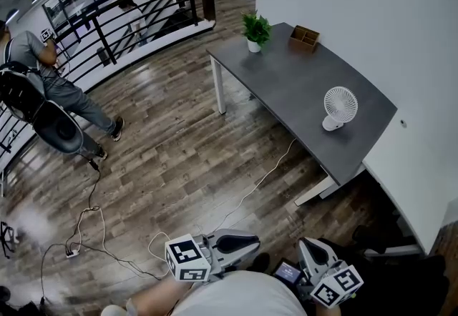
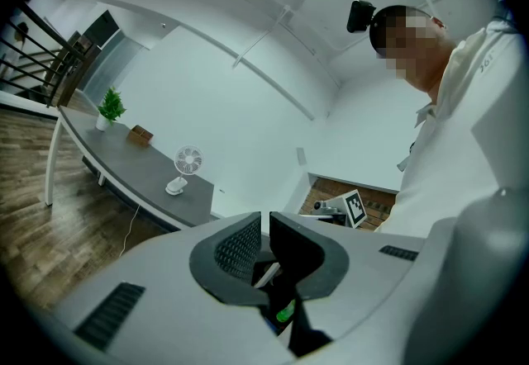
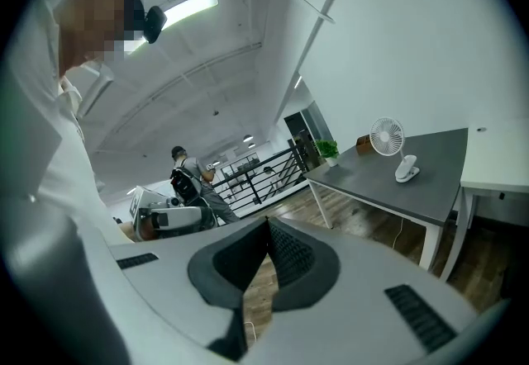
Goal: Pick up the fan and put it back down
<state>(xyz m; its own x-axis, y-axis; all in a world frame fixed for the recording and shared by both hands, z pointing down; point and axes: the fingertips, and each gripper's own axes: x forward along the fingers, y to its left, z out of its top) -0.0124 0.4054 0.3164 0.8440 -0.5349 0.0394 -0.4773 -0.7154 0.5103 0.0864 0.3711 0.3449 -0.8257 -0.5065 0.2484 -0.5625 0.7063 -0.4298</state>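
Observation:
A small white fan (image 1: 338, 107) stands upright on its clip base near the right end of the dark grey table (image 1: 286, 86). It also shows far off in the left gripper view (image 2: 188, 161) and in the right gripper view (image 3: 387, 137). Both grippers are held close to my body at the bottom of the head view, well short of the table. My left gripper (image 1: 252, 242) (image 2: 265, 219) has its jaws closed to a thin slit with nothing between them. The jaws of my right gripper (image 1: 305, 244) (image 3: 268, 223) are shut and empty.
A potted plant (image 1: 255, 28) and a wooden box (image 1: 304, 37) sit at the table's far end. A white desk (image 1: 415, 179) adjoins it on the right. Cables (image 1: 93, 236) trail over the wooden floor. A person (image 1: 50, 86) stands by the black railing (image 1: 129, 14).

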